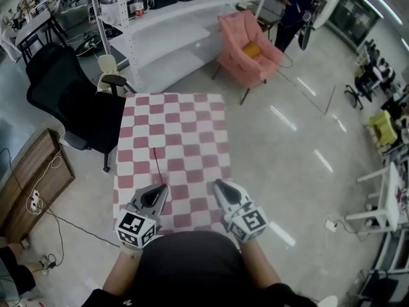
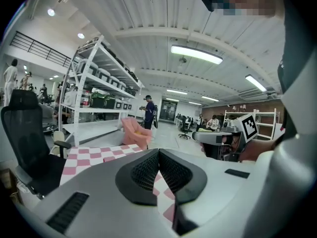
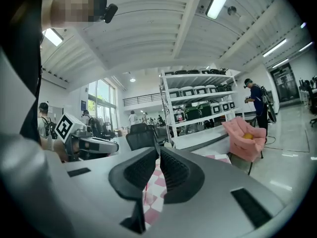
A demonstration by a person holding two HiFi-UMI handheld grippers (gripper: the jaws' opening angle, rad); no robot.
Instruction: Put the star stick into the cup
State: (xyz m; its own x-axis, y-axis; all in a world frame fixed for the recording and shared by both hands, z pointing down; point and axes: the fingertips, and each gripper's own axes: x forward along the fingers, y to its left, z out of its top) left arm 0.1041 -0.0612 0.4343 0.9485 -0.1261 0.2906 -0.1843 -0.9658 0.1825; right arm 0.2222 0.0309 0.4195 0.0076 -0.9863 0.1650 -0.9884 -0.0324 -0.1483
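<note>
A thin dark red stick (image 1: 156,165) lies on the pink-and-white checkered table (image 1: 192,126), pointing toward the near edge; its star end is too small to make out. I see no cup in any view. My left gripper (image 1: 165,185) hovers at the table's near edge just behind the stick's near end, its jaws shut (image 2: 158,151) with nothing between them. To the right, level with it, my right gripper (image 1: 217,183) also has its tips together (image 3: 158,148) and holds nothing.
A black office chair (image 1: 70,94) stands against the table's left side. A pink armchair (image 1: 246,50) and white shelving (image 1: 166,31) stand beyond the far edge. A wooden cabinet (image 1: 32,178) with cables is on the floor at left. A person (image 1: 294,11) stands far back.
</note>
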